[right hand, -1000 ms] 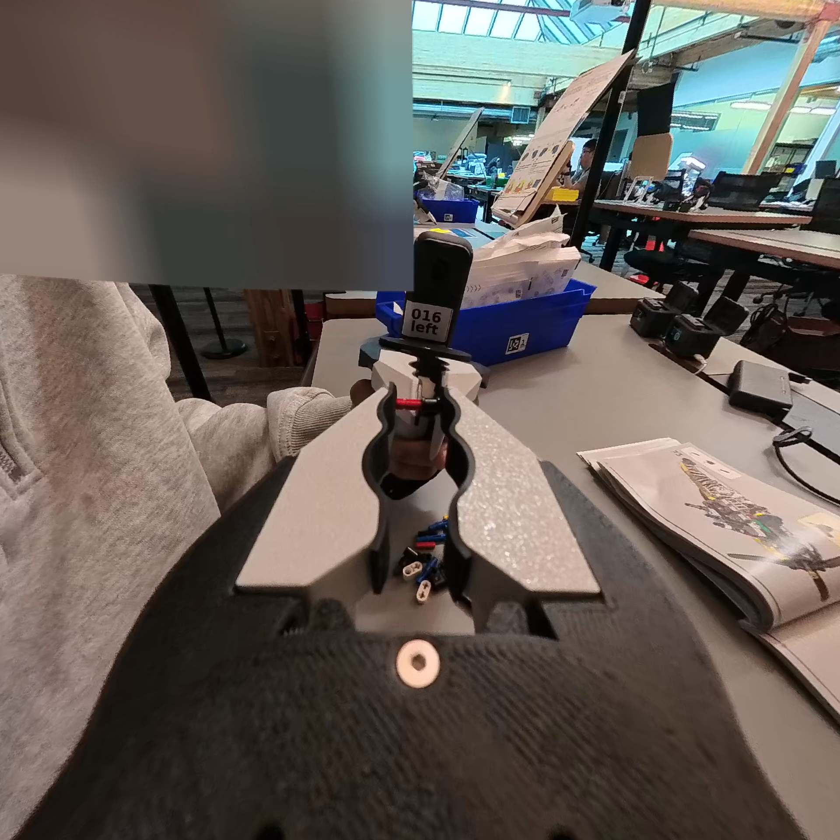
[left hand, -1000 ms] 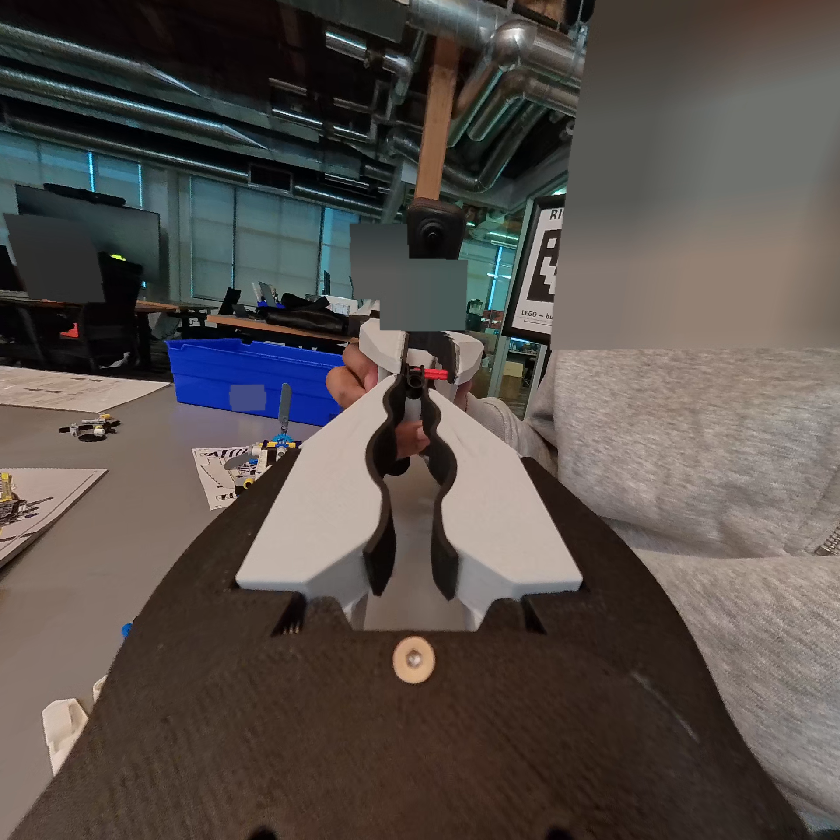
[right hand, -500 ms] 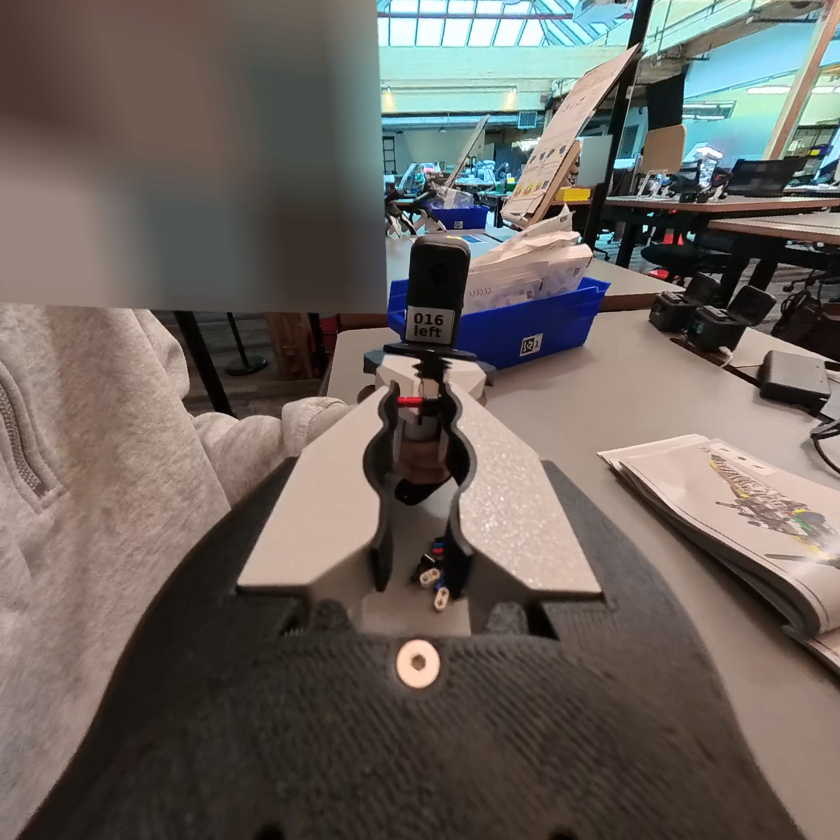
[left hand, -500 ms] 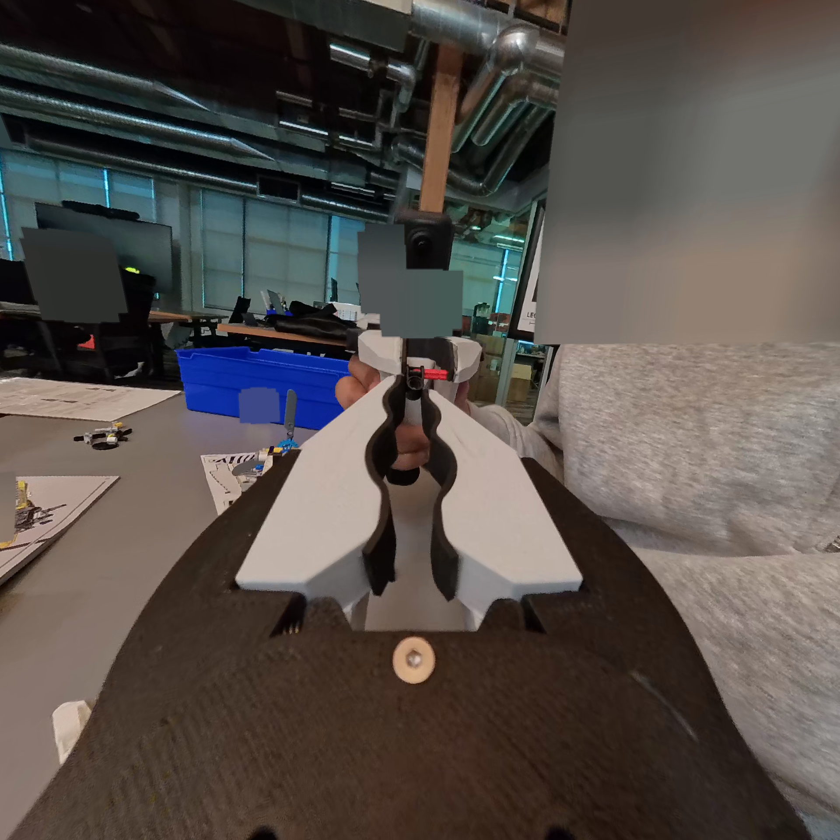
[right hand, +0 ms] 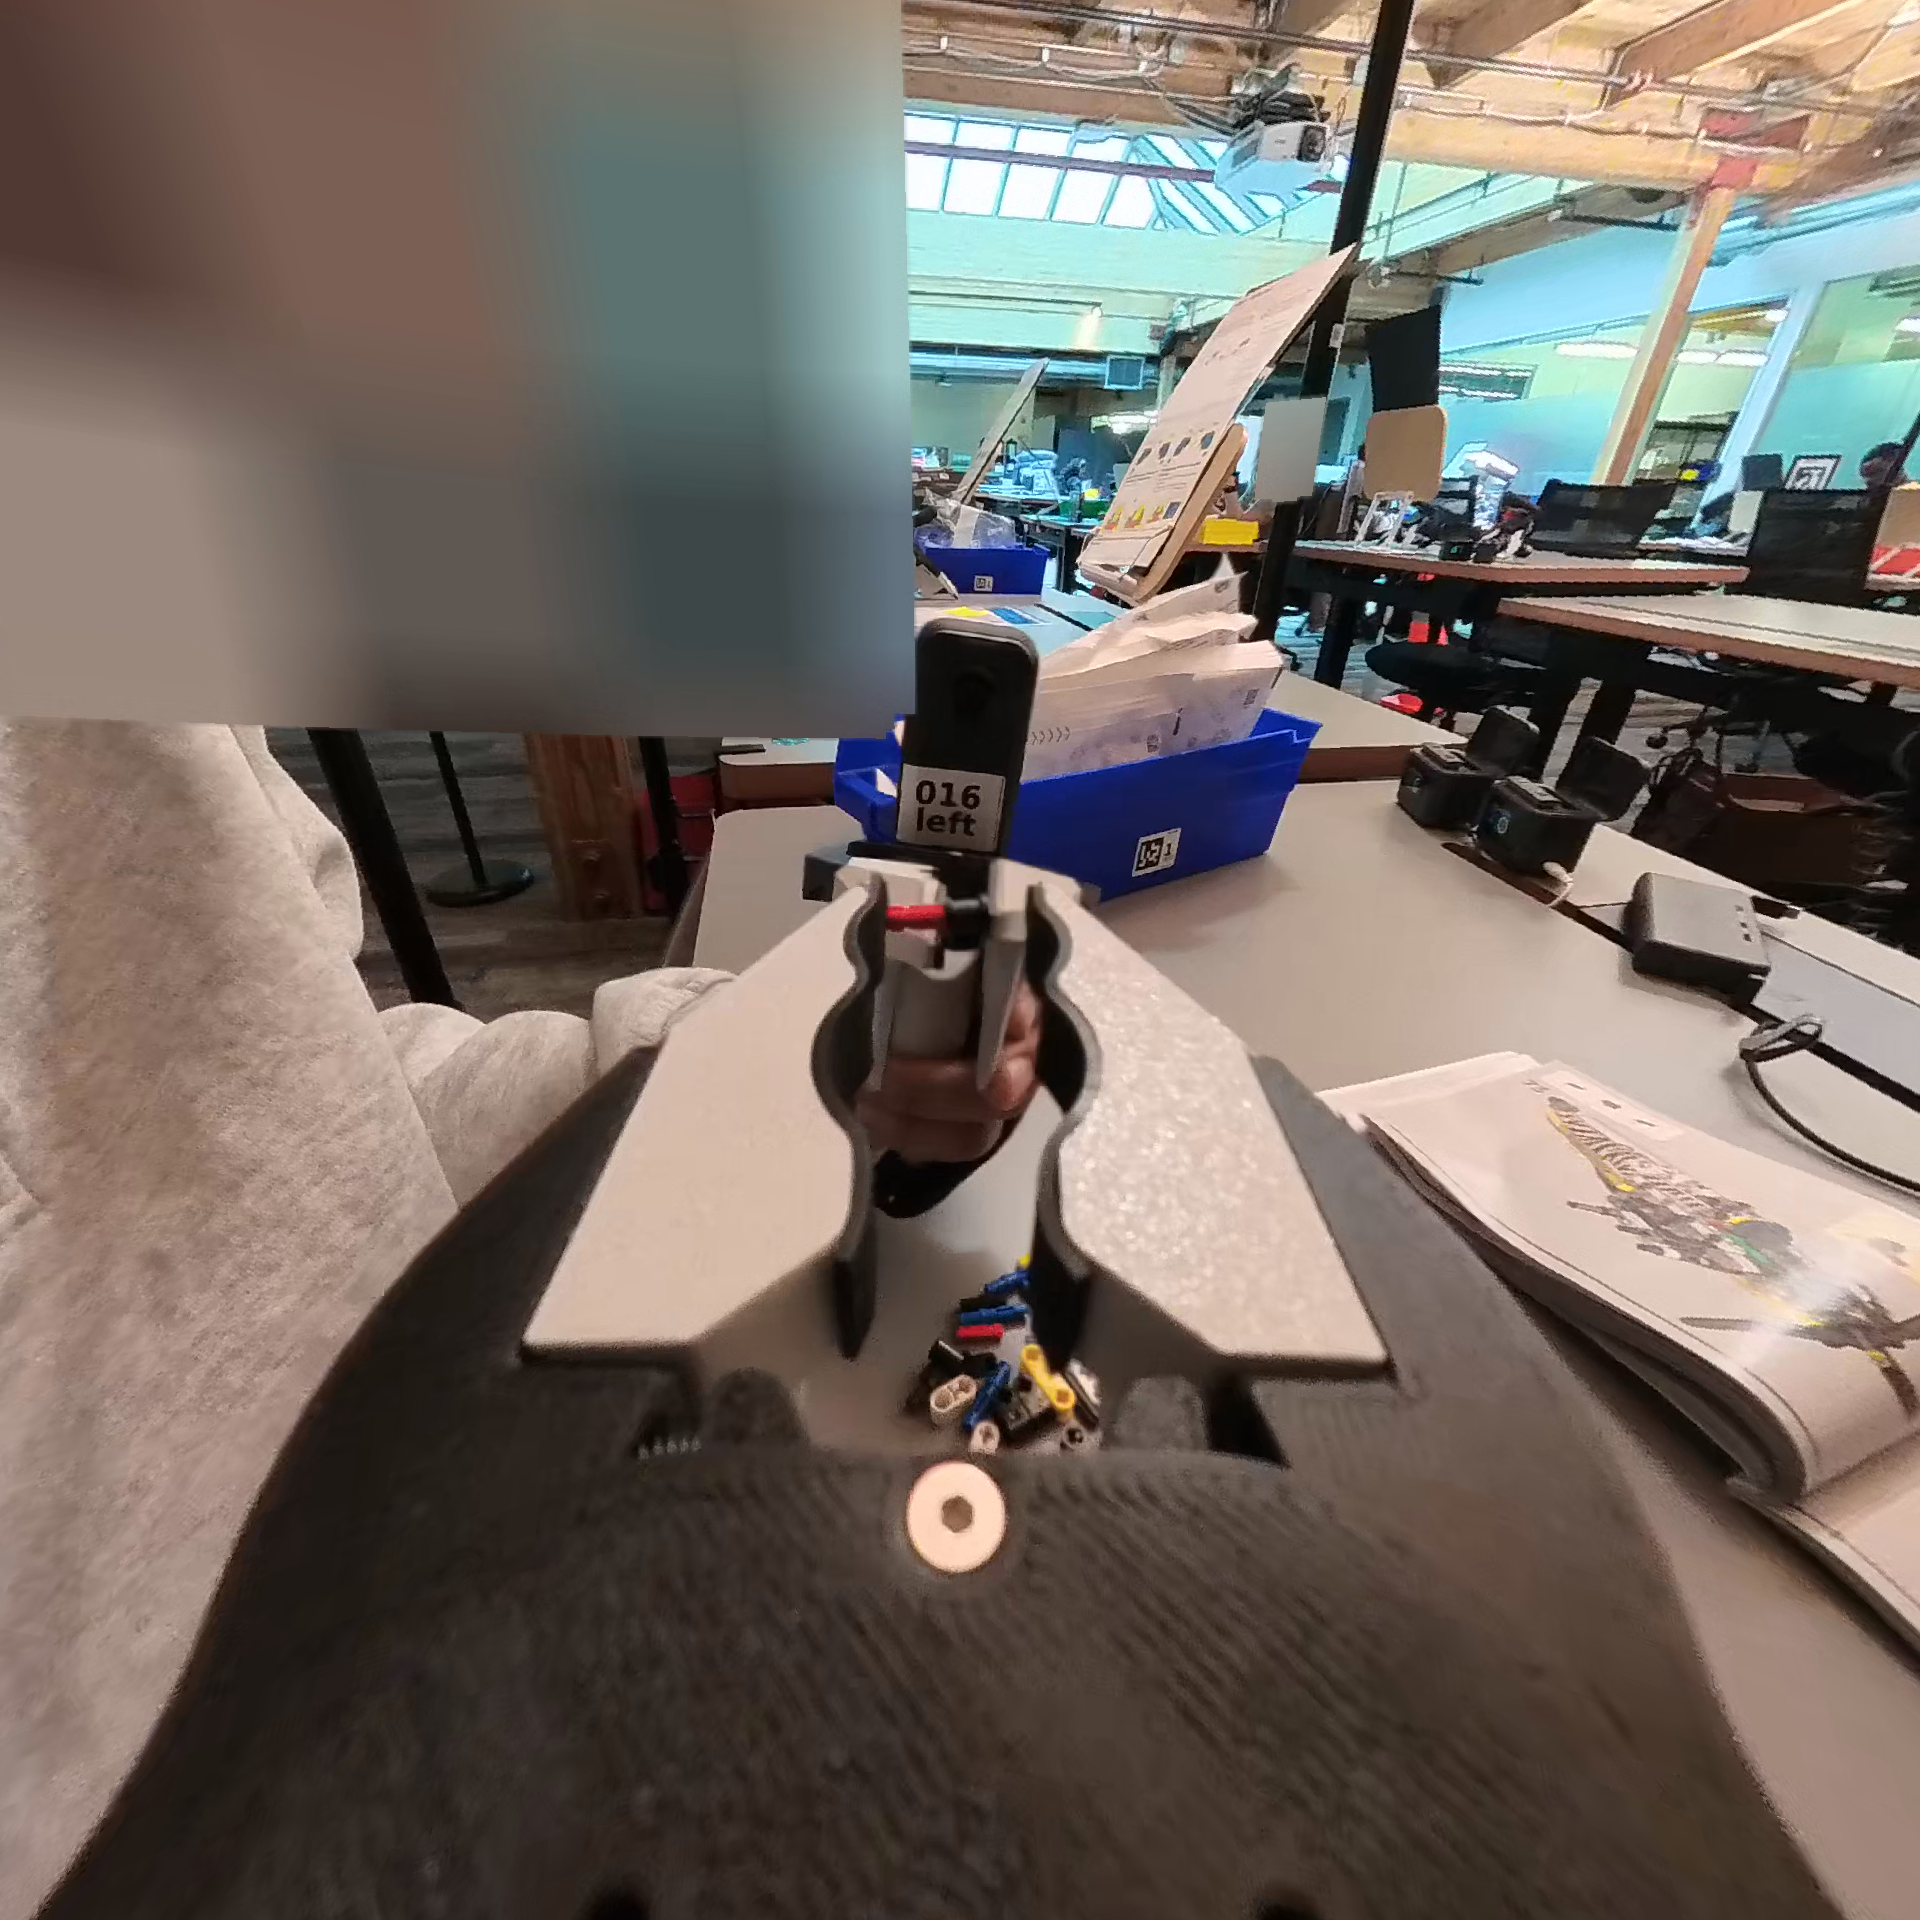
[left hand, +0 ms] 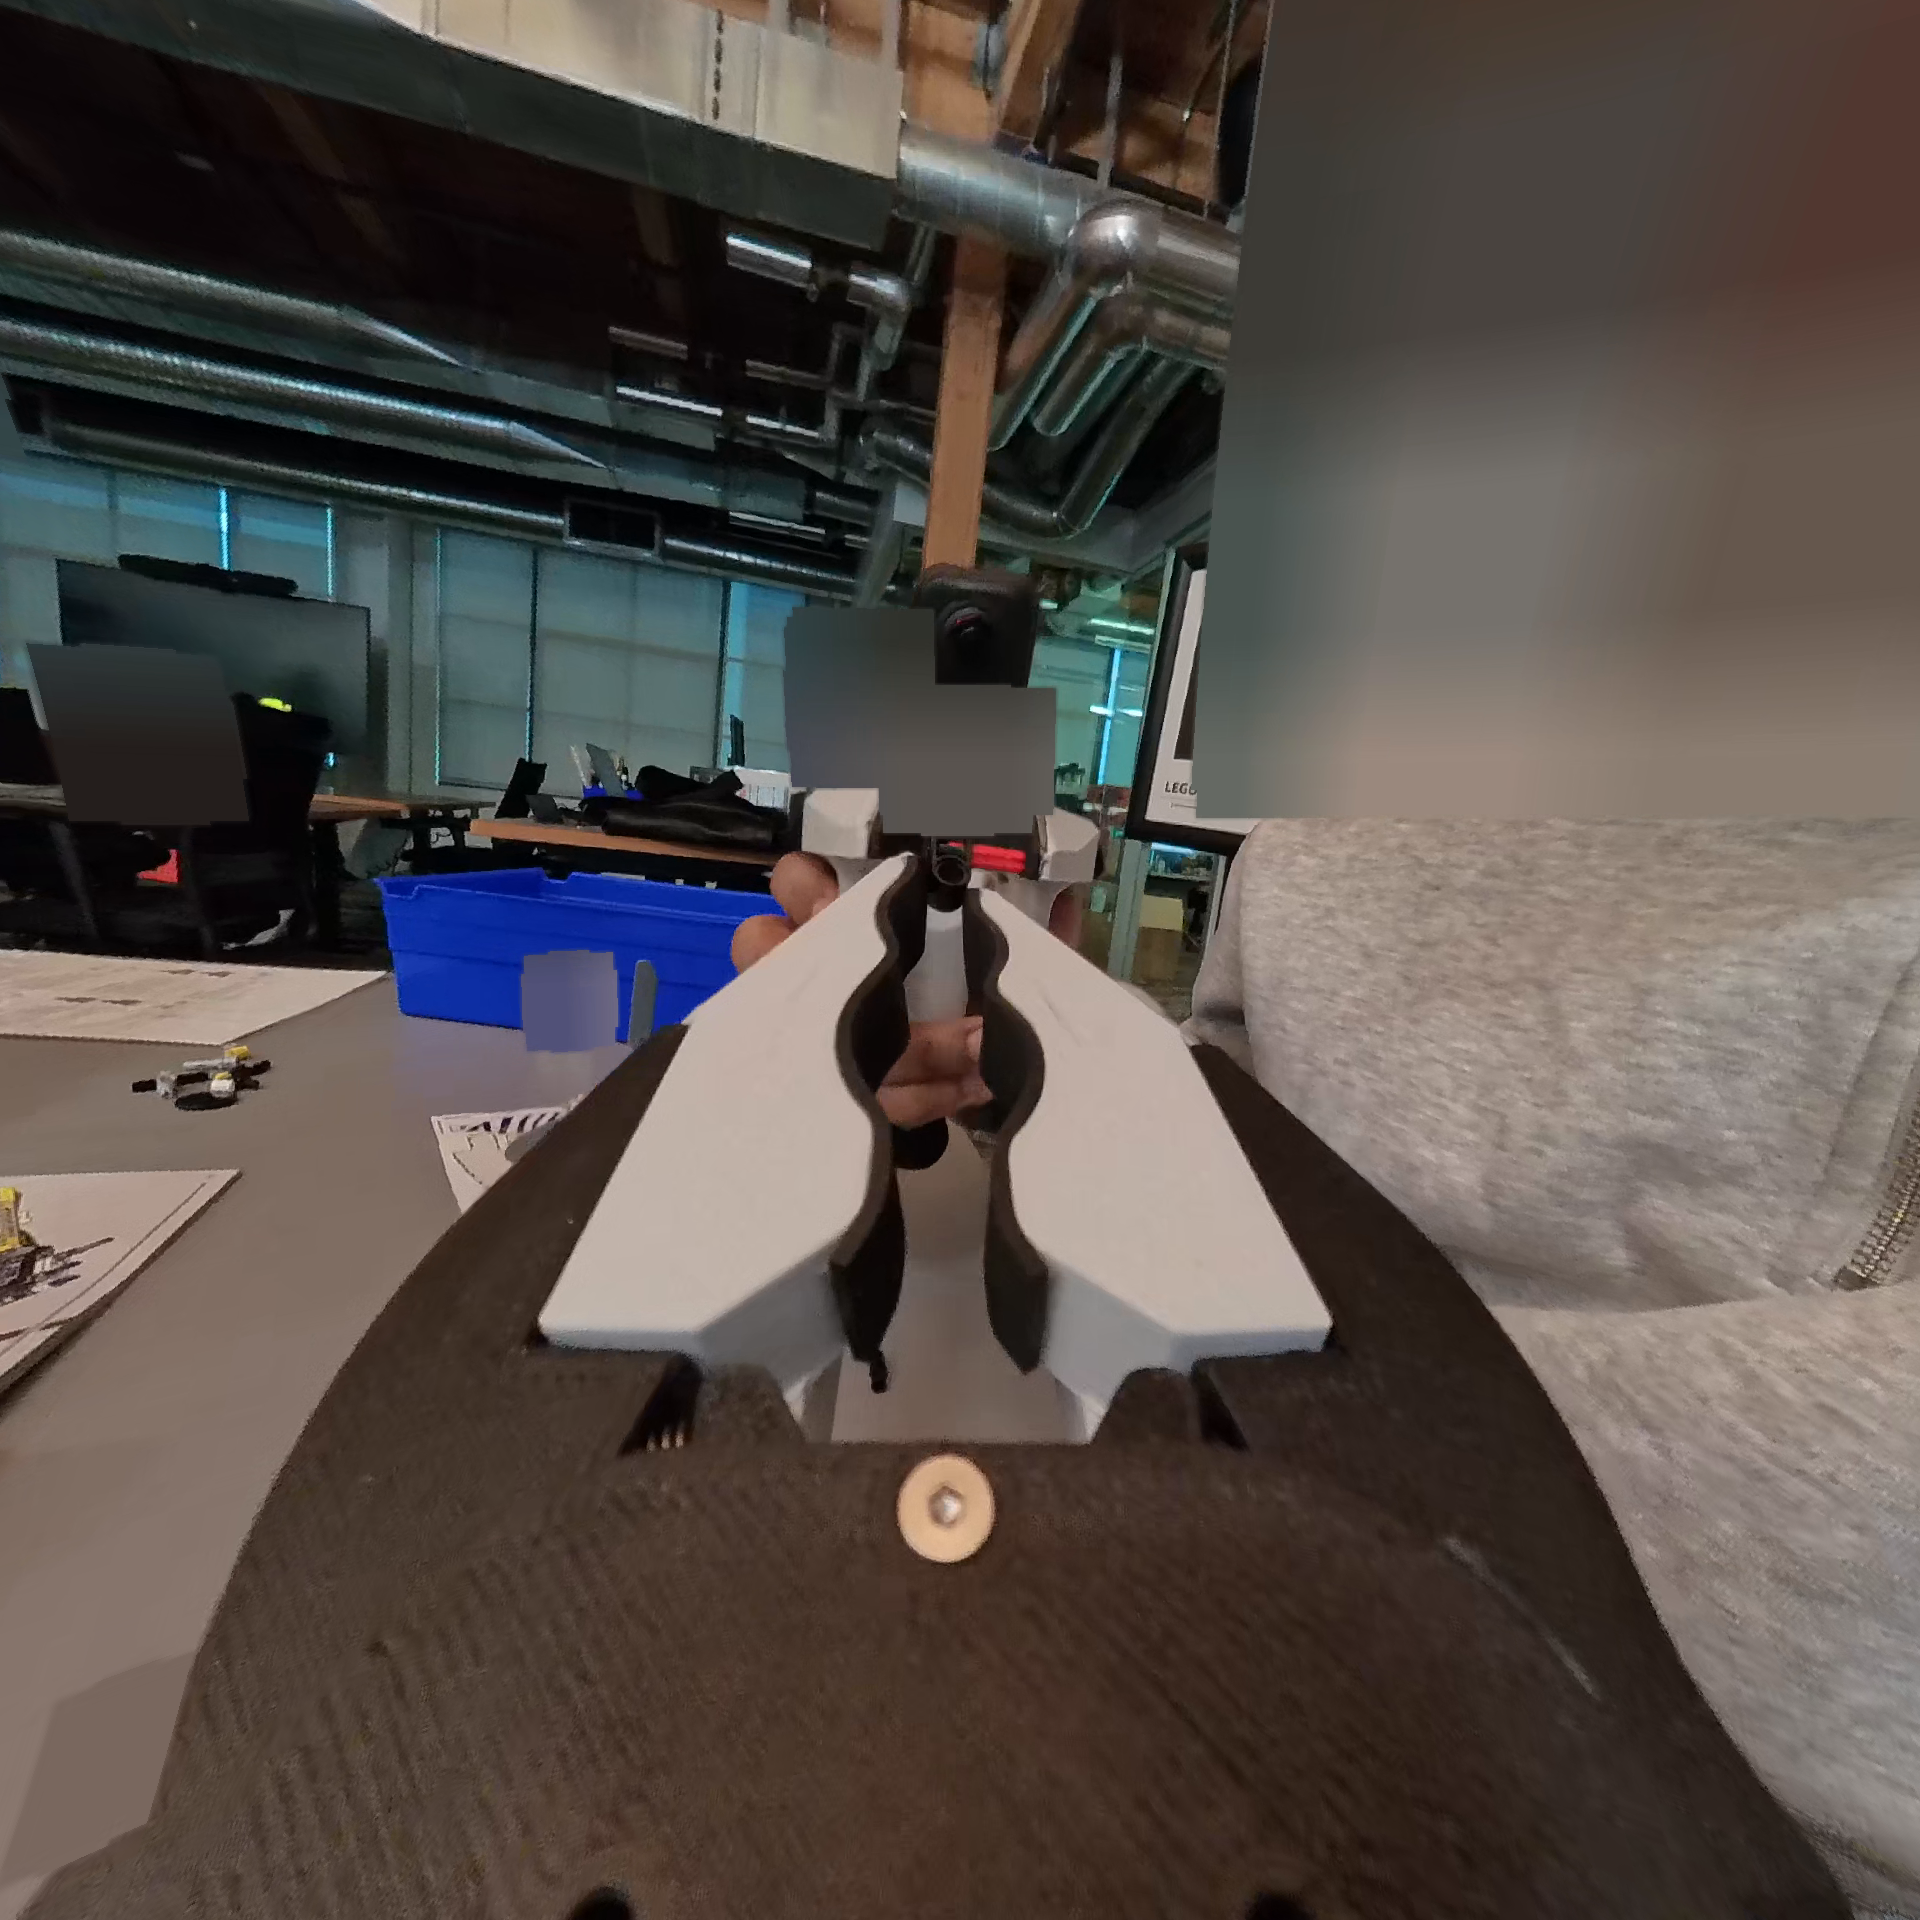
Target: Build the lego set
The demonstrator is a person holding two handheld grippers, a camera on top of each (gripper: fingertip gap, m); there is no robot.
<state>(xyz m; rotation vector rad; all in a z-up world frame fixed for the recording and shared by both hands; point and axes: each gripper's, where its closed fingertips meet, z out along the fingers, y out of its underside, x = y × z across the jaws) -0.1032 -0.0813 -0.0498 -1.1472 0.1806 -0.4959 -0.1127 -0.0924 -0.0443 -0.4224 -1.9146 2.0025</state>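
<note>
My left gripper [left hand: 943, 873] is shut on a small black connector [left hand: 948, 864] with a red axle [left hand: 1003, 857] sticking out of its right side. It is held in the air above the grey table [right hand: 1351, 987]. My right gripper [right hand: 951, 904] faces it, with its jaws apart on either side of the left gripper's fingers [right hand: 1003, 966]. In the right wrist view the red axle [right hand: 914, 916] and the black connector [right hand: 968, 914] lie between those jaws. The axle's free end is at the right gripper's left finger; contact is unclear.
A pile of small loose pieces [right hand: 997, 1371] lies on the table under the right gripper. An open instruction booklet [right hand: 1662, 1247] is to its right, with a blue bin [right hand: 1143, 821] and black devices [right hand: 1694, 935] behind. A small partial build [left hand: 203, 1075] and papers [left hand: 83, 1247] lie at left. My left and right fingertips are right by each other.
The two grippers have come closer together and both tilt up a little. The left gripper's tips now sit between the right gripper's jaws. The red axle and black connector stay held.
</note>
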